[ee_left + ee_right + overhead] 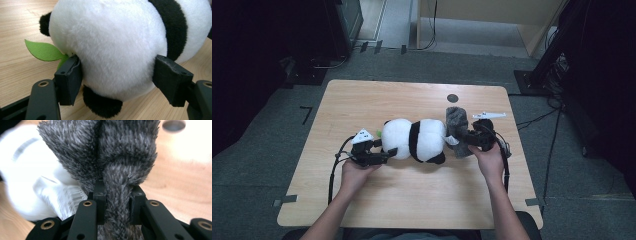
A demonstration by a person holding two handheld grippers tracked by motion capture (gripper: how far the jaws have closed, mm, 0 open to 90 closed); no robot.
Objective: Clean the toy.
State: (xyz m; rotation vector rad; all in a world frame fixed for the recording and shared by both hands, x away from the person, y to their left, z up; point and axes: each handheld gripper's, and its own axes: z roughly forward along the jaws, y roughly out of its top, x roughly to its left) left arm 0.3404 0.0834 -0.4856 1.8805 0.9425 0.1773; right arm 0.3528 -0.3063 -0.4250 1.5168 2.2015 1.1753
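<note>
My left tool (117,77) squeezes the panda (112,47); my right tool (117,197) pinches the grey fur cloth (110,152). Pulling harder could drag the panda off the bench (362,200).

Only an unreadable barcode on the white tag (65,199).

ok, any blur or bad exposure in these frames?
High view: sharp on the table, surroundings dark. Left gripper view: crisp on the panda. Right gripper view: grey fur sharp, white plush at left smeared, wood at right blown out.
</note>
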